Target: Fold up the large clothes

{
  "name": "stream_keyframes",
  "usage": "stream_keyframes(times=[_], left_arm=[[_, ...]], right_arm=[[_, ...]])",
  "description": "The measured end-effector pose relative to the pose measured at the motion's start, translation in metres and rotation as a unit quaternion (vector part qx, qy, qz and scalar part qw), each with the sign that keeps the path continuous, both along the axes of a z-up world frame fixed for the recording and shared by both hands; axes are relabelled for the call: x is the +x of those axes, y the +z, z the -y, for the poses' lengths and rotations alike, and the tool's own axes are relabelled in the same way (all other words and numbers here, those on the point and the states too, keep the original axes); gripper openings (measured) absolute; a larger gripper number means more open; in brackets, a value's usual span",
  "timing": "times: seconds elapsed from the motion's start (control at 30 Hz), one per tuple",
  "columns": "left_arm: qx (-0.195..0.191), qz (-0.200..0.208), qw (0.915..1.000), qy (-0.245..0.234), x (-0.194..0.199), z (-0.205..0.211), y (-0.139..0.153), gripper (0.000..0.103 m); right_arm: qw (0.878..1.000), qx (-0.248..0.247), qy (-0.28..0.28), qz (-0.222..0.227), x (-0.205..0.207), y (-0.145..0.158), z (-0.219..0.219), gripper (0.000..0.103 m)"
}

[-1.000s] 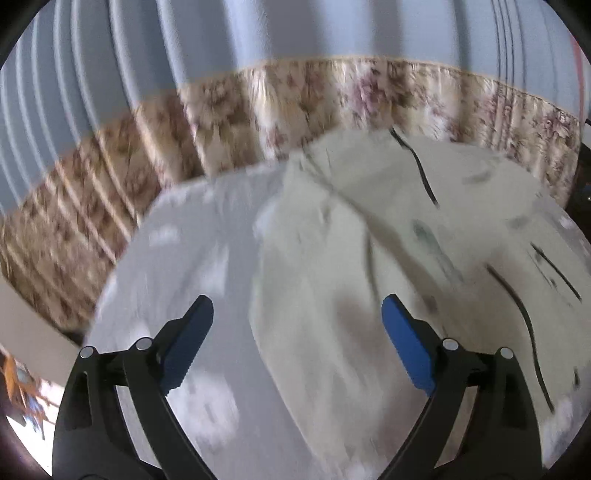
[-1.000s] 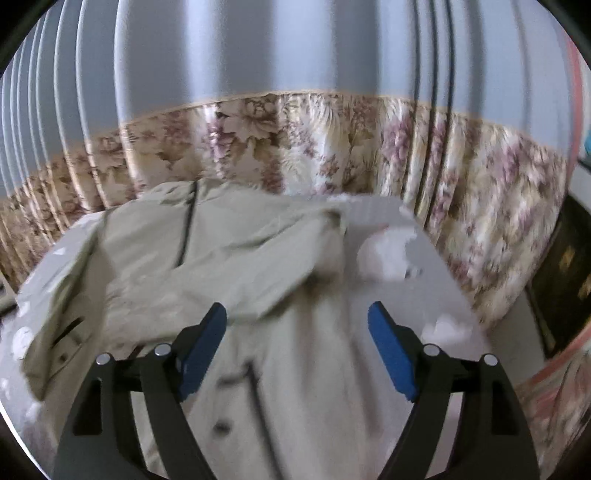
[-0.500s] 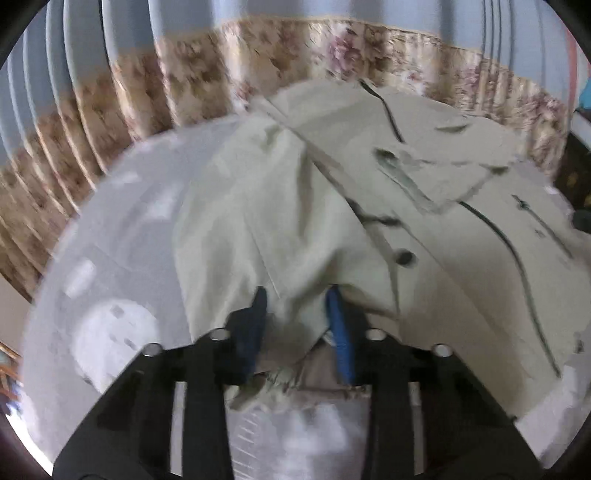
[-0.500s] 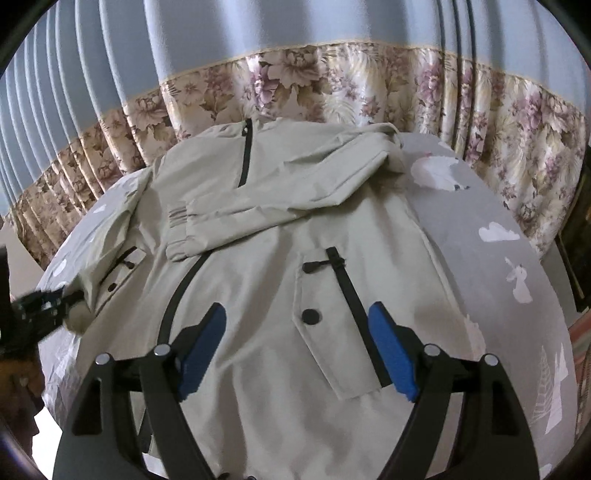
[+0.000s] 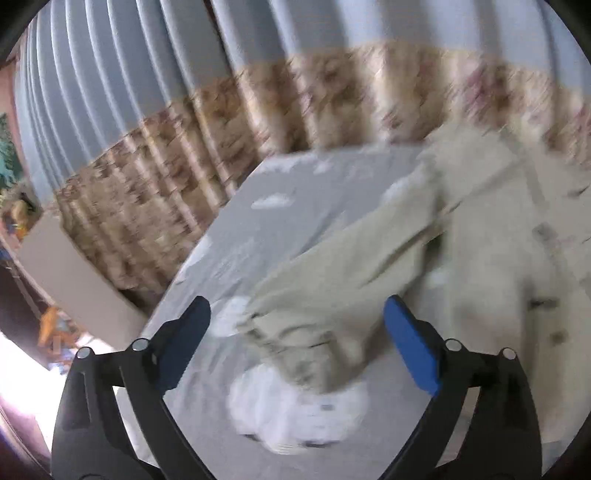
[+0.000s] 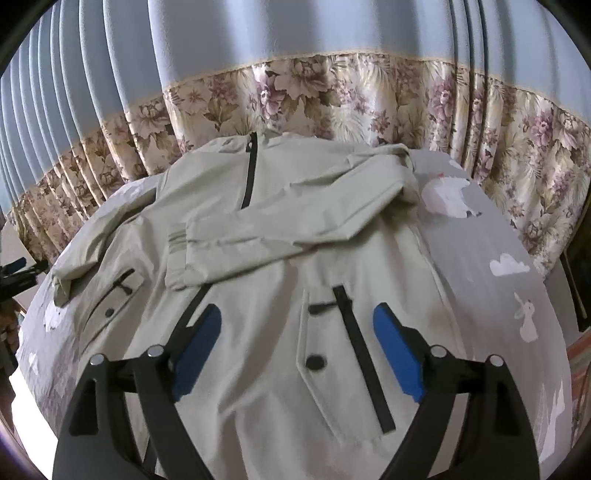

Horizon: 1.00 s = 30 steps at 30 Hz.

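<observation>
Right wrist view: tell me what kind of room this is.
Probably a bedroom at home. A beige jacket lies spread on a bed-like surface under a grey sheet printed with clouds and rabbits, and pleated blue curtains with a floral border hang behind it.

Both views are wrist fisheyes, tilted down along the gripper fingers. Left wrist sits close over the bed's (image 5: 295,206) left part, facing the jacket (image 5: 480,258) sleeve cuff, curtain (image 5: 221,147) behind; blurred. Right wrist looks from the near edge straight across the jacket (image 6: 280,295) front toward the curtain (image 6: 332,92). Shared: jacket's left sleeve, grey bed sheet (image 6: 480,240), curtain.
</observation>
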<state>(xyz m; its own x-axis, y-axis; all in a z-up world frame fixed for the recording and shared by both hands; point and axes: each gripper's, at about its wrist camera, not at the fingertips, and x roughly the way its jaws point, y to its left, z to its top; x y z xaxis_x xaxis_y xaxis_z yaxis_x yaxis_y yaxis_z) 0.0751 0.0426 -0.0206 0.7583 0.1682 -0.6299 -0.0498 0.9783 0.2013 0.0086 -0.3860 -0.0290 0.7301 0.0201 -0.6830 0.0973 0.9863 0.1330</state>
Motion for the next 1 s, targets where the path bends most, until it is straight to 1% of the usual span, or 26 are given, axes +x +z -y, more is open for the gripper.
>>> stream_keyframes(times=[0.03,0.07,0.1,0.2,0.23,0.3,0.4,0.47,0.5,0.53,0.57,0.6,0.63,0.67,0.7,0.8,0.83,0.87,0.93,1.0], left_arm=[[-0.021,0.007,0.9995,-0.022,-0.003,0.014,0.009,0.100],[-0.044,0.010,0.9981,-0.043,-0.004,0.029,0.016,0.100],[-0.059,0.008,0.9965,-0.059,-0.003,0.042,0.018,0.100],[-0.118,-0.030,0.9849,-0.123,0.012,0.095,0.016,0.100],[-0.128,-0.039,0.9811,-0.140,0.019,0.116,0.013,0.100],[-0.117,-0.044,0.9798,-0.157,0.031,0.149,0.006,0.100],[-0.109,-0.073,0.9754,-0.177,0.062,0.198,-0.012,0.100],[-0.101,-0.085,0.9742,-0.183,0.079,0.213,-0.024,0.100],[-0.090,-0.094,0.9739,-0.186,0.090,0.224,-0.033,0.099],[-0.087,-0.103,0.9726,-0.189,0.098,0.230,-0.040,0.092],[-0.092,-0.115,0.9691,-0.198,0.106,0.234,-0.047,0.081],[-0.097,-0.142,0.9621,-0.212,0.114,0.240,-0.059,0.049],[-0.100,-0.157,0.9582,-0.217,0.119,0.243,-0.065,0.034],[-0.100,-0.157,0.9574,-0.221,0.121,0.246,-0.068,0.028],[-0.078,-0.136,0.9620,-0.223,0.121,0.248,-0.066,0.007],[-0.073,-0.108,0.9674,-0.217,0.128,0.236,-0.049,0.006],[-0.062,-0.089,0.9721,-0.208,0.133,0.228,-0.038,0.006],[-0.043,-0.064,0.9782,-0.193,0.141,0.219,-0.025,0.005],[-0.010,-0.035,0.9856,-0.165,0.159,0.206,-0.009,0.006],[0.030,-0.008,0.9897,-0.140,0.181,0.196,-0.001,0.007]], right_arm=[[1.000,0.000,0.000,0.000,0.005,0.000,0.001,0.085],[1.000,-0.001,0.000,0.001,0.010,0.000,0.002,0.085],[1.000,0.000,0.001,0.002,0.015,0.001,0.003,0.085],[1.000,0.002,0.002,0.012,0.023,0.005,0.004,0.085],[1.000,0.002,0.002,0.014,0.025,0.007,0.004,0.085],[1.000,0.000,0.001,0.017,0.029,0.009,0.007,0.085],[1.000,-0.002,-0.004,0.016,0.034,0.008,0.015,0.085],[1.000,-0.005,-0.009,0.012,0.038,0.006,0.021,0.086],[1.000,-0.005,-0.012,0.009,0.040,0.005,0.025,0.086],[1.000,-0.004,-0.013,0.007,0.042,0.004,0.028,0.086],[1.000,-0.005,-0.015,0.005,0.046,0.002,0.031,0.086],[1.000,-0.005,-0.016,0.002,0.049,0.001,0.034,0.086],[1.000,-0.006,-0.015,-0.001,0.052,-0.001,0.035,0.086],[1.000,-0.007,-0.014,-0.004,0.056,-0.003,0.037,0.086],[1.000,-0.010,-0.012,-0.007,0.061,-0.004,0.038,0.086],[1.000,-0.028,-0.004,-0.013,0.079,-0.004,0.041,0.086],[0.999,-0.037,-0.001,-0.011,0.087,-0.002,0.040,0.086],[0.999,-0.043,0.001,-0.009,0.093,0.000,0.040,0.086],[0.998,-0.055,0.002,-0.002,0.109,0.006,0.040,0.086],[0.998,-0.060,0.002,-0.003,0.124,0.009,0.040,0.086]])
